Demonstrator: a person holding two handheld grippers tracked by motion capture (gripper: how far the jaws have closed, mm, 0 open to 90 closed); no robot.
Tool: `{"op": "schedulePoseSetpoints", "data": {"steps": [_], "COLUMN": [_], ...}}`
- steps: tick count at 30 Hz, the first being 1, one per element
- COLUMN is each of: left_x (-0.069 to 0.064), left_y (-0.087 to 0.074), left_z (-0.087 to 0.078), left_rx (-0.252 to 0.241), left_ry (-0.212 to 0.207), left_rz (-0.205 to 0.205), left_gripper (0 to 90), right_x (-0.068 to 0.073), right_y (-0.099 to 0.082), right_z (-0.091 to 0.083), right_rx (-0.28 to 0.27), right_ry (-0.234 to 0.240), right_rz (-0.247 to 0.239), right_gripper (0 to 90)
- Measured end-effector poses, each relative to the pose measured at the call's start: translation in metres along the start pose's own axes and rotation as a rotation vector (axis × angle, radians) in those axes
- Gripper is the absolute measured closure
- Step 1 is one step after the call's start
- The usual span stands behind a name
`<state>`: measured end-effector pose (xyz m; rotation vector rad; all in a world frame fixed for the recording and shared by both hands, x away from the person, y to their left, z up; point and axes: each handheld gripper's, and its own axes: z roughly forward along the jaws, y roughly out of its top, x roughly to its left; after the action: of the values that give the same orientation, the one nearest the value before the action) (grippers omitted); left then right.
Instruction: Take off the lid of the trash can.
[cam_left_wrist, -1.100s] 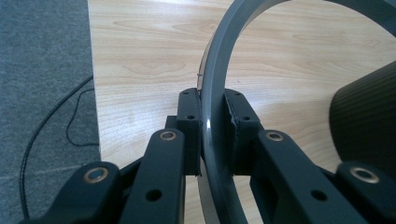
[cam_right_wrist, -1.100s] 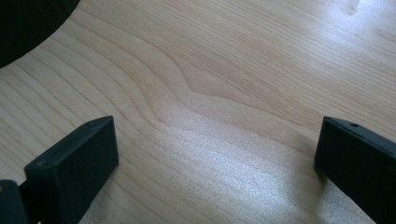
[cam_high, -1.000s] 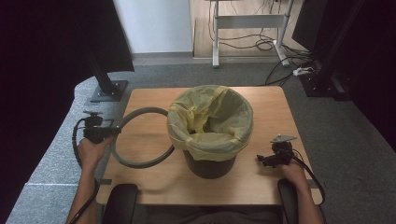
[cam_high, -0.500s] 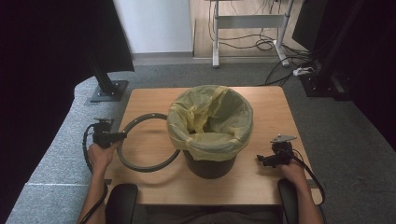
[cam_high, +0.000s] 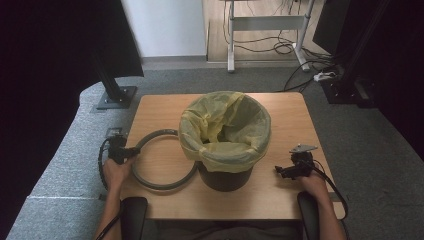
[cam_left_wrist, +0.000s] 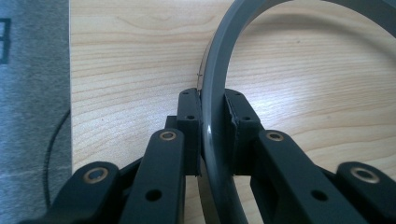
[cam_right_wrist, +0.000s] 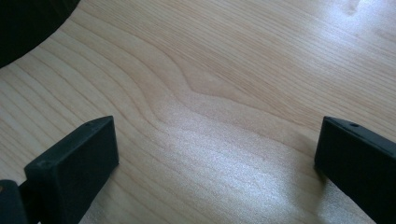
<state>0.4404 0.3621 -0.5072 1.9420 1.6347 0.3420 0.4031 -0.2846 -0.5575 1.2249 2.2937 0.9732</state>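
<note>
Currently one wooden bench (cam_high: 280, 200) is carrying everything. One black bin (cam_high: 225, 177) is standing near its middle, with one yellow liner bag (cam_high: 225, 130) folded over the rim. One grey ring (cam_high: 162, 182) is lying flat on the bench left of the bin, its right edge tucking just under the bag's overhang. Two grippers are working: left gripper (cam_high: 131, 151) is clamping the ring's left edge, fingers (cam_left_wrist: 190, 123) nearly closed with the ring's band pinched between the pads. Right gripper (cam_high: 281, 171) is sitting near the bench's right front, apart from the bin, fingers (cam_right_wrist: 74, 161) spread wide over bare wood, gripping nothing.
</note>
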Motion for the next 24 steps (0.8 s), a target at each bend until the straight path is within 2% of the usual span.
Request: {"op": "schedulePoseSetpoints", "data": {"steps": [9,11,15,17,19,20,24], "left_x": [-0.006,-0.007,-0.010,-0.010,-0.012,-0.013,-0.014], "left_y": [-0.009,-0.012,-0.020,-0.022,-0.023,-0.023,-0.026], "left_z": [0.013,0.015,0.016,0.016,0.016,0.017,0.018], "left_rx": [0.022,0.015,-0.043,-0.051,-0.051,-0.052,-0.058], "left_ry": [0.069,0.081,0.107,0.083,0.085,0.092,0.076], "left_rz": [0.051,0.067,0.090,0.094,0.121,0.127,0.139], "left_gripper": [78.0,77.7,76.6,71.0,63.8,61.0,45.0], "right_x": [0.000,0.000,0.000,0.000,0.000,0.000,0.000], "right_y": [0.000,0.000,0.000,0.000,0.000,0.000,0.000], "right_z": [0.000,0.000,0.000,0.000,0.000,0.000,0.000], "right_rx": [0.000,0.000,0.000,0.000,0.000,0.000,0.000], "right_ry": [0.000,0.000,0.000,0.001,0.002,0.002,0.002], "right_rz": [0.000,0.000,-0.001,-0.001,-0.003,-0.003,-0.003], "right_gripper": [0.0,0.0,0.0,0.0,0.0,0.0,0.0]}}
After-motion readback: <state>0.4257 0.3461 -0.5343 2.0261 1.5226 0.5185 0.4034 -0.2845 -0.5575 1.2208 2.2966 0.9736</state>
